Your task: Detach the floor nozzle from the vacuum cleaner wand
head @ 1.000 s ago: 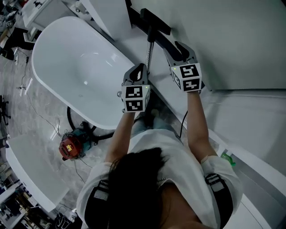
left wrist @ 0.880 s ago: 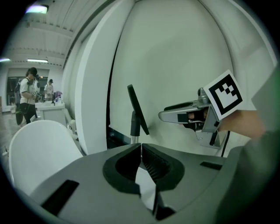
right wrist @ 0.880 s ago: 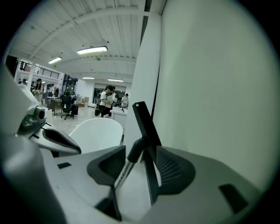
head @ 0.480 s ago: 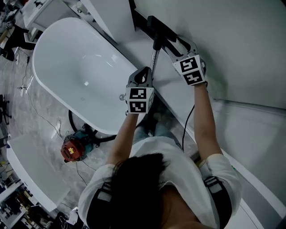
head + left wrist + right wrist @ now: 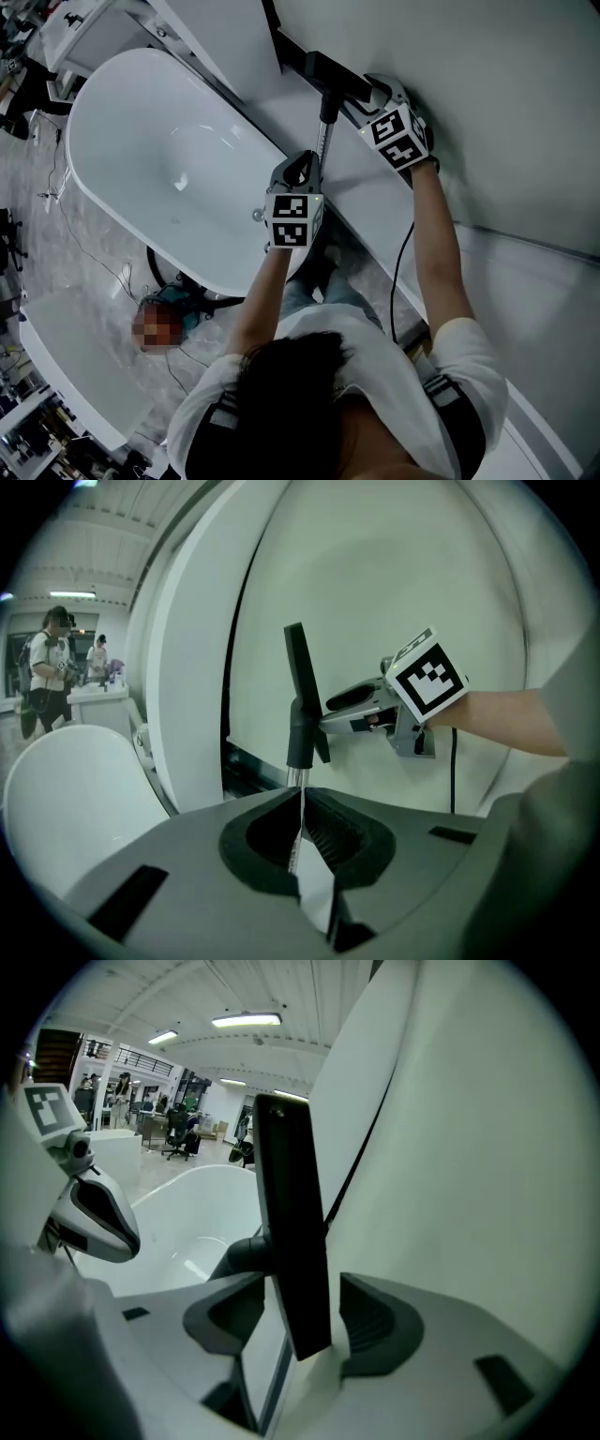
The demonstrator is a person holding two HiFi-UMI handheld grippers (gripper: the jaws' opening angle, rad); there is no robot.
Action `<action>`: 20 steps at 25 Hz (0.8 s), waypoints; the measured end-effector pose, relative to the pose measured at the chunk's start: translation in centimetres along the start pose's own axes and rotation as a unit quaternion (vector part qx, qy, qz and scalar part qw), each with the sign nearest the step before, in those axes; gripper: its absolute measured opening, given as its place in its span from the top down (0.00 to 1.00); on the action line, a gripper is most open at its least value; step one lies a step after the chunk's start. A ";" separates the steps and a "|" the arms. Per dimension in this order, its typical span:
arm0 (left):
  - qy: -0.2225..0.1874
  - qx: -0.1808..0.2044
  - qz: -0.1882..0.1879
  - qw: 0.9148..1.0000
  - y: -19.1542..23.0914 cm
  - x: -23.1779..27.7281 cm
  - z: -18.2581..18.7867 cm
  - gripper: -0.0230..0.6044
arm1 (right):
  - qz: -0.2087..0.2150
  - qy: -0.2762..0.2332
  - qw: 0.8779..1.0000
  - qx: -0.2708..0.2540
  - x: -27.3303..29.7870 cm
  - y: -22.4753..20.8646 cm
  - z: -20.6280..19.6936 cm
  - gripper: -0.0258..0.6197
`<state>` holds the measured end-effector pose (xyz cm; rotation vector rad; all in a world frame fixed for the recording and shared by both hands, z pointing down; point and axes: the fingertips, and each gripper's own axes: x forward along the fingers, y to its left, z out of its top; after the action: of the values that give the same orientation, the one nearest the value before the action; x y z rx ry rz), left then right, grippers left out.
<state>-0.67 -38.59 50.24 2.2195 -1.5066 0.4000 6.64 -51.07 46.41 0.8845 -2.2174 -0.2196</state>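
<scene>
Right gripper (image 5: 298,1314): jaws just opened wide, straddling floor nozzle (image 5: 291,1222), unclamped. Left gripper (image 5: 301,841): clamped on wand (image 5: 326,131). Nozzle likely still attached.

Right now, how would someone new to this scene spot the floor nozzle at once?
Start at the big white bathtub, then look to the pale wall on its right. There a thin chrome wand runs up from the left gripper. The nozzle is the flat black bar across the wand's far end, broad and dark where the wand is slim and shiny.
</scene>
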 end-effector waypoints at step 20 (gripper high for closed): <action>0.013 -0.002 0.000 1.000 1.7 2.1 -0.7 0.96 | 0.106 0.029 0.990 -0.085 4.7 0.7 -1.0 0.54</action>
<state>-1.48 -40.46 52.08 2.2028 -1.4925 0.4233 4.60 -53.50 50.11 0.5513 -2.1826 -0.2727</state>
